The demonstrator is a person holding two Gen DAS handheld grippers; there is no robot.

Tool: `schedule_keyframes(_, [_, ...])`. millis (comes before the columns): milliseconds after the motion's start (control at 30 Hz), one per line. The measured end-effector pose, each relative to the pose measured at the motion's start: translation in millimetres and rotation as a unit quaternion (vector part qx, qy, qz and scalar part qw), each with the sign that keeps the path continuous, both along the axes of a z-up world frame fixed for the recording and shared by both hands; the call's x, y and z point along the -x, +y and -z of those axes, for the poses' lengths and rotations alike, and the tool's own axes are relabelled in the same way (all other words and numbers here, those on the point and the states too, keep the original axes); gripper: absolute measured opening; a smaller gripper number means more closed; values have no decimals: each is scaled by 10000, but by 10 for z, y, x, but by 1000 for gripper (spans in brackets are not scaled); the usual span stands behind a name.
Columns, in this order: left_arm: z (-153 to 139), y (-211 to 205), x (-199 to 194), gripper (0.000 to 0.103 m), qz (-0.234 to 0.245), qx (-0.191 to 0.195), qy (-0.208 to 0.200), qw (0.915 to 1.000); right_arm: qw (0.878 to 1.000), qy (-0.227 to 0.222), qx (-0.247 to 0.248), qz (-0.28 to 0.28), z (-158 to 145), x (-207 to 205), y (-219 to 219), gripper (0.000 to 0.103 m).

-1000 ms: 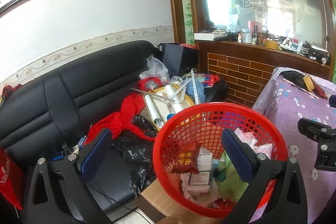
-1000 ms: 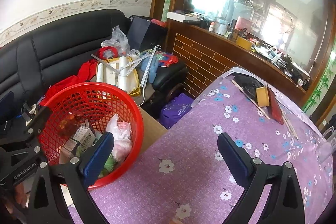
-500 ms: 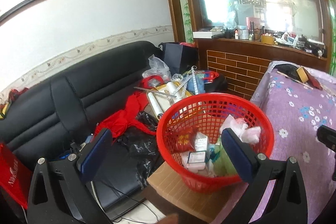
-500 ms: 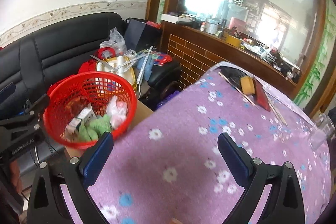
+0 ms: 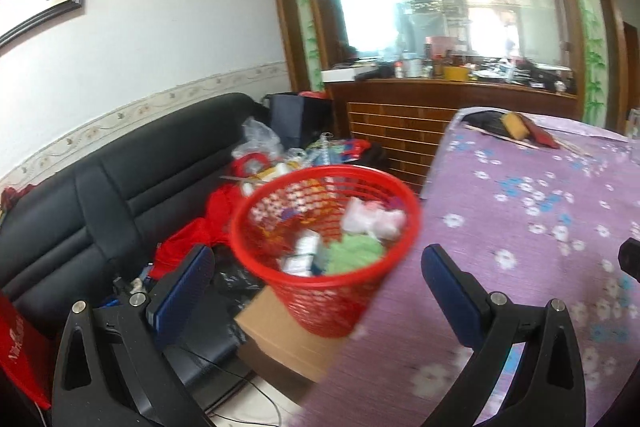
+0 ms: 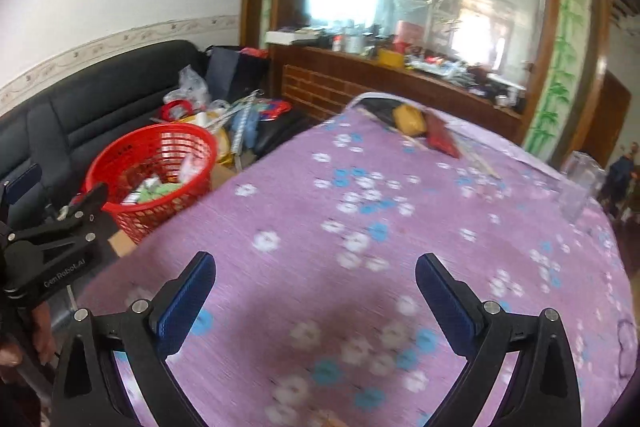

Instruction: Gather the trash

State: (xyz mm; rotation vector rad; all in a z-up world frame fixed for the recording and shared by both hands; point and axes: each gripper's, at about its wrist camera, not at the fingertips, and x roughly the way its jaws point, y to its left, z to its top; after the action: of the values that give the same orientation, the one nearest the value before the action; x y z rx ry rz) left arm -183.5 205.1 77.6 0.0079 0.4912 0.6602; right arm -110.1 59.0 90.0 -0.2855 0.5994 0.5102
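A red mesh basket (image 5: pixel 320 287) (image 6: pixel 132 163) stands on a cardboard box (image 5: pixel 280 343) beside the table, holding crumpled paper, a green wad and small cartons. My left gripper (image 5: pixel 316 267) is open with nothing between its fingers, a short way back from the basket. My right gripper (image 6: pixel 316 279) is open and empty above the purple flowered tablecloth (image 6: pixel 400 227). At the left edge of the right wrist view, the left gripper's body (image 6: pixel 52 243) shows with a hand below it. At the table's far end lie a yellow block (image 6: pixel 408 121) and a red flat thing (image 6: pixel 440 137).
A black sofa (image 5: pixel 120 195) left of the basket is piled with red cloth, plastic bags and rolls. A brick-fronted counter (image 5: pixel 400 115) with bottles stands behind. A clear glass jug (image 6: pixel 580 183) sits on the table's right edge. A black bag (image 5: pixel 292 119) leans on the sofa's far end.
Both grippers have pulled back and swung right, away from the basket toward the table. The basket now looks smaller and farther left. Both stay open and empty.
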Motion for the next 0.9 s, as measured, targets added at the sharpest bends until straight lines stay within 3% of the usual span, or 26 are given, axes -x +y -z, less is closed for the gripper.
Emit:
schedule_keyframes(233, [-10, -437, -116, 103, 509, 7, -19, 9987, 9976, -100, -209, 651, -14, 96, -556, 102])
schedule_keyframes(400, [27, -616, -157, 103, 616, -66, 46, 9981, 9967, -17, -353, 728, 20, 120, -757, 103])
schedule_keyframes(700, [49, -654, -60, 103, 364, -147, -83, 9992, 9969, 141, -500, 590, 132, 106, -762, 103])
schedule_keyframes(900, [96, -680, -86, 103, 448, -125, -78, 9989, 9969, 126, -458, 627, 189, 83, -747, 103])
